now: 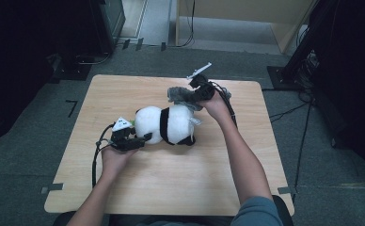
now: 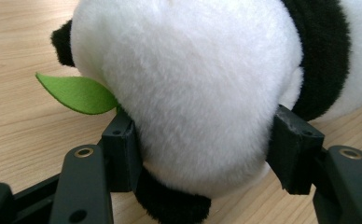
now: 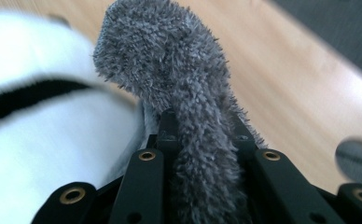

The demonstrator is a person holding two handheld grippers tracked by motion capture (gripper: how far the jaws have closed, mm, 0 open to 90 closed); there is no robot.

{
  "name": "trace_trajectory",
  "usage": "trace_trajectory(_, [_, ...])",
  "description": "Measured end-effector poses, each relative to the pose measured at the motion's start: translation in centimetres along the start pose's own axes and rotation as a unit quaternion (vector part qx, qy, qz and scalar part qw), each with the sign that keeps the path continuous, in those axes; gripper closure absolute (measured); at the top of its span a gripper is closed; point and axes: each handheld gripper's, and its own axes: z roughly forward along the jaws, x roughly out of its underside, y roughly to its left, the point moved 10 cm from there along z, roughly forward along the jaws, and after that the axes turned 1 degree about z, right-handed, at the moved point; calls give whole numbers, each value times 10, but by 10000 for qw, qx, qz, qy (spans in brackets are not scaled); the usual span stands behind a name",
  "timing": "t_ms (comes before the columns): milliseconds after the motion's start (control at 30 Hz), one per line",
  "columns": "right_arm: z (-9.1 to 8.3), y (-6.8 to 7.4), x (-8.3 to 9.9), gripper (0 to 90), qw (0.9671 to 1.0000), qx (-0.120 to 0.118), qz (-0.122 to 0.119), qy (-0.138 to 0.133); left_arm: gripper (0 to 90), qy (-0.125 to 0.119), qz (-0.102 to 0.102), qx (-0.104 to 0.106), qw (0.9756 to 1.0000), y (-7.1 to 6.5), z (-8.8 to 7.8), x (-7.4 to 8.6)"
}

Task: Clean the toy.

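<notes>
The plush panda (image 1: 167, 125) lies on its side on the wooden desk (image 1: 171, 183), between the two grippers. The left gripper (image 1: 142, 139) sits low over the desk at the panda's white end, its jaws roughly half spread and set on either side of the rounded white fur; in the left gripper view both pads (image 2: 123, 149) press into the plush (image 2: 202, 93), so it has hold of the toy. A green felt leaf (image 2: 79, 93) sticks out of the panda just beyond the jaw on the left of that view. The right gripper (image 1: 197, 96) is at the panda's far end, raised off the desk, its jaws pinched nearly together on a grey fluffy cloth (image 1: 181, 95). In the right gripper view the grey cloth (image 3: 179, 93) rises from between the jaws and curls over past their tips, with the panda's black-banded white body (image 3: 44, 140) just beside it, blurred.
</notes>
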Motion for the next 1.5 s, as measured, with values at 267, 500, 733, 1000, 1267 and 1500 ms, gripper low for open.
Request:
trace_trajectory(267, [14, 37, -43, 735, 9994, -205, -250, -136, 356, -20, -3, -17, 10000, -1, 0, 0])
trace_trajectory(500, [48, 84, -66, 734, 9968, -584, -543, -68, 353, -27, 14, -26, 10000, -1, 0, 0])
trace_trajectory(733, [72, 106, -59, 730, 9942, -783, -711, 171, 355, -9, 2, -41, 10000, -1, 0, 0])
trace_trajectory(1000, [60, 88, -47, 729, 9950, -817, -516, 264, 354, -8, 12, -37, 10000, -1, 0, 0])
trace_trajectory(1267, [35, 48, -23, 727, 9973, -679, -110, 267, 352, -19, 23, -14, 10000, -1, 1, -1])
trace_trajectory(1500, [13, 13, -2, 727, 9992, -307, 116, 246, 353, -1, -2, 6, 10000, -1, 0, 0])
